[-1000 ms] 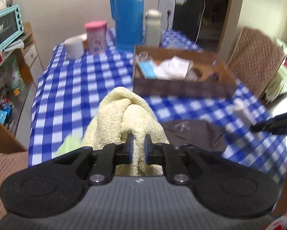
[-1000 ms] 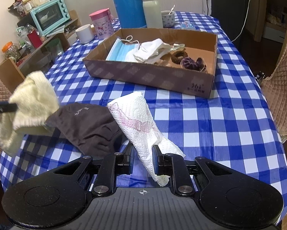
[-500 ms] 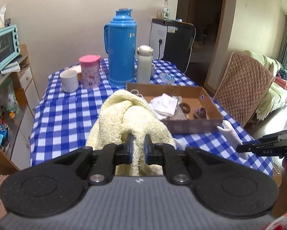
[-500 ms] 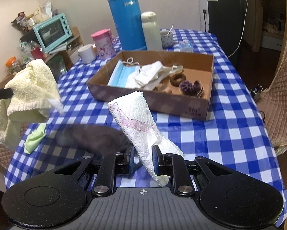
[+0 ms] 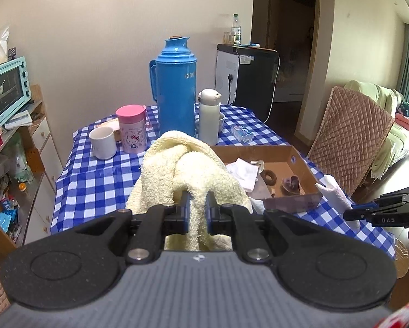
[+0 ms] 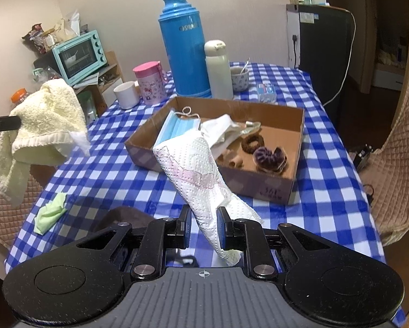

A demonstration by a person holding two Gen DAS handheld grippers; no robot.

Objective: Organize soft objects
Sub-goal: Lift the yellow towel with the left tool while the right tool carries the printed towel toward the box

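Observation:
My left gripper (image 5: 197, 209) is shut on a pale yellow towel (image 5: 188, 169), which hangs bunched above the checked table; the same towel (image 6: 37, 125) shows at the left of the right wrist view. My right gripper (image 6: 203, 222) is shut on a white paper towel with pink print (image 6: 196, 169), held up in front of a shallow cardboard box (image 6: 294, 186). Inside the box lie a blue face mask (image 6: 177, 129), a white cloth (image 6: 223, 128) and two hair scrunchies (image 6: 268, 157). On the table a green cloth (image 6: 51, 211) and a dark brown cloth (image 6: 122, 214) lie near the front edge.
A tall blue thermos (image 6: 186, 46), a white bottle (image 6: 218, 68), a pink cup (image 6: 149, 82) and a white mug (image 6: 126, 94) stand behind the box. Quilted chairs (image 6: 395, 164) flank the table. A shelf with a teal oven (image 6: 78, 56) stands at the left.
Both grippers have risen with their loads, and the views have tilted up. The yellow towel has lifted clear of the dark cloth, uncovering the green cloth on the table.

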